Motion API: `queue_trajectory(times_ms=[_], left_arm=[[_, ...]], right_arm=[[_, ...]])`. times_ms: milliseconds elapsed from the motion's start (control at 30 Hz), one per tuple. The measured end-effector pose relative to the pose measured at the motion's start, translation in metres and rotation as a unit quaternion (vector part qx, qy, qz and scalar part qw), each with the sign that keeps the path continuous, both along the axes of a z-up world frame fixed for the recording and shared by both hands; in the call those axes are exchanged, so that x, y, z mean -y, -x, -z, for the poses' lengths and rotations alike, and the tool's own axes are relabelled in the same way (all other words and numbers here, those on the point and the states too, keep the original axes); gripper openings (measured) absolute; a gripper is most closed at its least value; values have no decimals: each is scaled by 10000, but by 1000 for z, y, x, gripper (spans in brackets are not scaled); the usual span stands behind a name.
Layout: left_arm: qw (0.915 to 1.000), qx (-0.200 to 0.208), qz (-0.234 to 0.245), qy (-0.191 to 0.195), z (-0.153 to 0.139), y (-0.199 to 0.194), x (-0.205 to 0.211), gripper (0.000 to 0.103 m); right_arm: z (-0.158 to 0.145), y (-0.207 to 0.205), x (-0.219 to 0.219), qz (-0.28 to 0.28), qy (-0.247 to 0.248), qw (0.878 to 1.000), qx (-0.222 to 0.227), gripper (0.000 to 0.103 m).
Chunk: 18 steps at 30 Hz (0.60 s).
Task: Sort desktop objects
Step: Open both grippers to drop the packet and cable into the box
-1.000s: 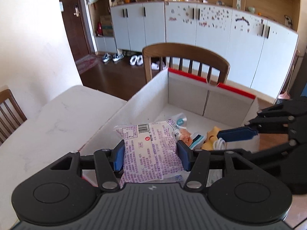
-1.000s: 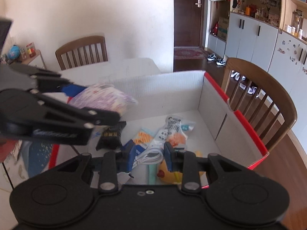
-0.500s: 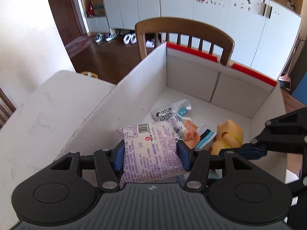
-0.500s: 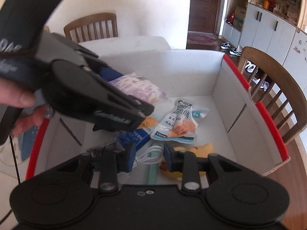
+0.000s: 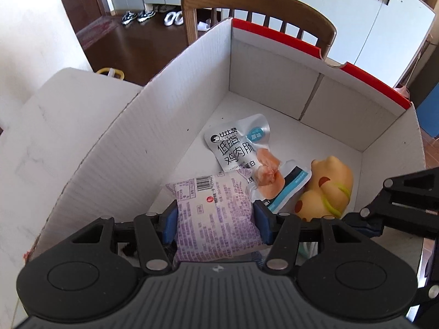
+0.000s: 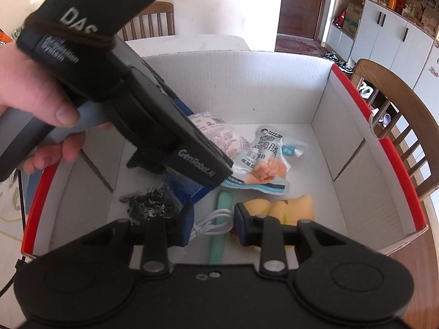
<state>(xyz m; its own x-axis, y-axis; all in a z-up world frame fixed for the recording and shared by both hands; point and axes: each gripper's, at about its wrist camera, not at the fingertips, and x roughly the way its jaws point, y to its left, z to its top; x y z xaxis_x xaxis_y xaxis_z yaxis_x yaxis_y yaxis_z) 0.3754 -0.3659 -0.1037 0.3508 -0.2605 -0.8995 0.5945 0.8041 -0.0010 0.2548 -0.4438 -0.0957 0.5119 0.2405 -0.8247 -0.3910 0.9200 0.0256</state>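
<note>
Purple snack packet (image 5: 216,213) pinched in my left hand-held gripper (image 5: 215,220), hanging inside the white cardboard box (image 5: 170,104) on the desk (image 5: 55,126). My right hand-held gripper (image 6: 212,226) pinches a coiled white cable (image 6: 211,223) there.

"GenRoboAI" on the left gripper (image 6: 219,148); "低脂鸡肉肠" on the silver pouch (image 5: 241,148).

Purple-printed snack packet (image 5: 216,216) — clamped upright over white box (image 5: 153,126) — barcode up.
</note>
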Motion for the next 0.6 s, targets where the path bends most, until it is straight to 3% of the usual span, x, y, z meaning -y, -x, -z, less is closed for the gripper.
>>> queue_trajectory(times_ms=[100,167,233,600], left_arm=[[10000,-7,2,32,-1,1,-1,58],[9999,64,-12,114,-5,4,-3,72],[9996,211,-73,188,-11,8,-6,78],[9972,473,-250,518,-37,26,-22,78]], right_arm=[[-1,-1,1,15,-5,10000,-10,34],[-3,-1,4,47,-89,9999,0,37],[-5,1,7,72,-141,9999,11,47],[-21,9,18,258,-273,9992,165,52]])
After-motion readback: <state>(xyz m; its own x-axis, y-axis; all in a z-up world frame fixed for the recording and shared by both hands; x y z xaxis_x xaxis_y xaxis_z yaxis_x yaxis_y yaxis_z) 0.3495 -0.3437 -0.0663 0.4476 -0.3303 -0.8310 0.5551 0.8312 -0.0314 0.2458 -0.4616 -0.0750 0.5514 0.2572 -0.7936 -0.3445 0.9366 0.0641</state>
